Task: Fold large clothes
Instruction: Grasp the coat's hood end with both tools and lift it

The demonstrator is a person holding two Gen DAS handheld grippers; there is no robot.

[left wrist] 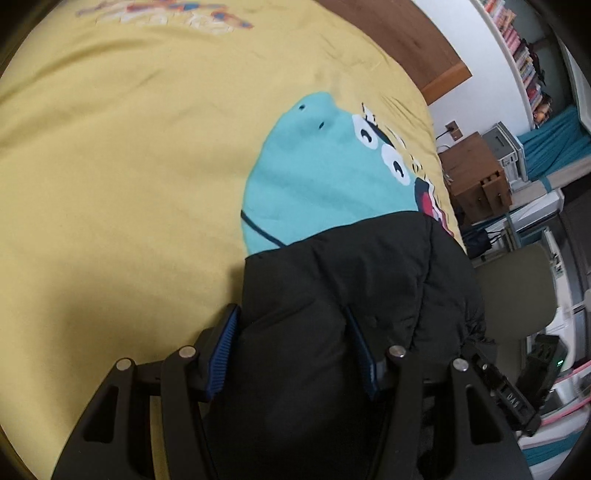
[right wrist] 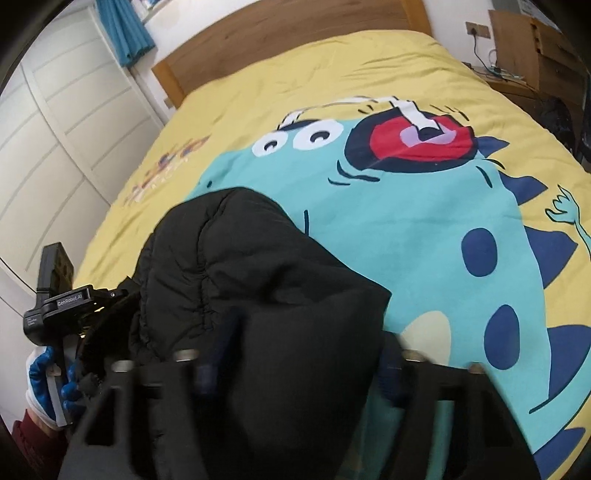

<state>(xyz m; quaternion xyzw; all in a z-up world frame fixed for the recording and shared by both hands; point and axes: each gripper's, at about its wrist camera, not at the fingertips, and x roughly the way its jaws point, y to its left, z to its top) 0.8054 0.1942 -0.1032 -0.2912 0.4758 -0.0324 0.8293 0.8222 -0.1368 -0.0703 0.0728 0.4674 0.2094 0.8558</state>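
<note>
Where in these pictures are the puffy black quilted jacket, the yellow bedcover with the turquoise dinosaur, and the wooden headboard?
Puffy black quilted jacket [right wrist: 236,266]: right wrist view, its quilted top.
Yellow bedcover with the turquoise dinosaur [right wrist: 406,236]: right wrist view, dinosaur's body.
Wooden headboard [right wrist: 295,33]: right wrist view, its front panel.

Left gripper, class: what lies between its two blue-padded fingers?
In the left wrist view, a puffy fold of the black jacket fills the gap between the left gripper fingers, above the yellow bedspread.

The black jacket [left wrist: 332,295] runs off the bottom edge in both views — its full shape cannot be told. The right gripper [right wrist: 295,365] is smeared by motion blur, its pads half buried in fabric. The bedspread [right wrist: 406,240] print is partly covered — lettering unreadable.
</note>
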